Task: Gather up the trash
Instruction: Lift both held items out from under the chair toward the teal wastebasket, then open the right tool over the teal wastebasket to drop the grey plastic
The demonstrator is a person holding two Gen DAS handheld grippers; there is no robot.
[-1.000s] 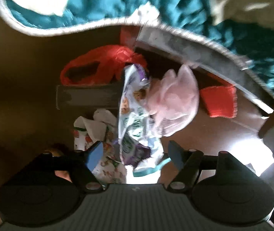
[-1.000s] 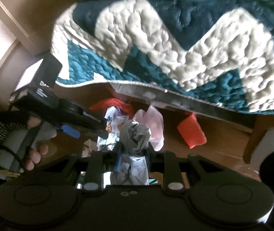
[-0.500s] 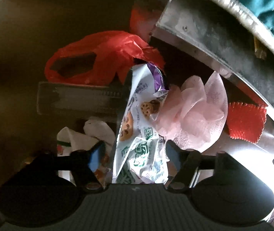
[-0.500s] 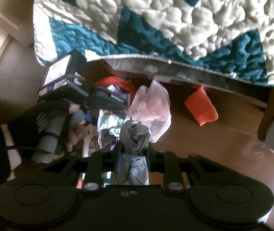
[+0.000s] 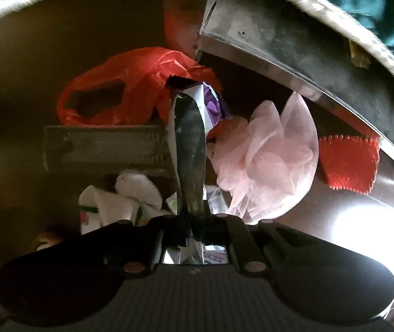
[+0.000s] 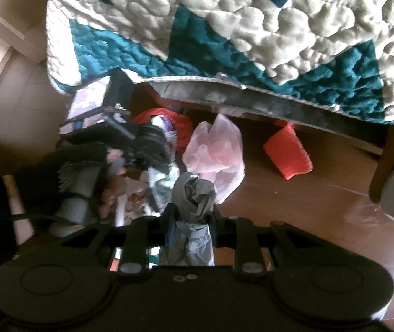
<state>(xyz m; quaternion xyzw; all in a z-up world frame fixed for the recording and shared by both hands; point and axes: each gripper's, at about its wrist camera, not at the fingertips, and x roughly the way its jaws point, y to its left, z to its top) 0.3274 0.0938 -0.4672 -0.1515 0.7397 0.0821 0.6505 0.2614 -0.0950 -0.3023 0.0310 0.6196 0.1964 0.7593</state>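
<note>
My left gripper (image 5: pixel 192 225) is shut on a silver and purple snack wrapper (image 5: pixel 191 149) that stands up between its fingers. The same gripper (image 6: pixel 166 163) and wrapper (image 6: pixel 163 177) show in the right wrist view, low over the floor. My right gripper (image 6: pixel 192 221) is shut on a crumpled grey plastic bag (image 6: pixel 194 199) and hangs above the litter. On the floor lie a red plastic bag (image 5: pixel 130 94), a pink plastic bag (image 5: pixel 269 160), a red mesh piece (image 5: pixel 349 163) and white printed paper (image 5: pixel 116 199).
A bed with a teal and white quilt (image 6: pixel 252 36) overhangs the litter; its grey frame rail (image 5: pixel 293 52) runs across above. A dark flat bar (image 5: pixel 103 146) lies on the brown floor (image 6: pixel 307 207). A wooden leg (image 6: pixel 385 166) stands at right.
My left gripper moved down to the snack wrapper and closed on it; it was open before. My right gripper kept hold of the grey bag and shifted slightly.
</note>
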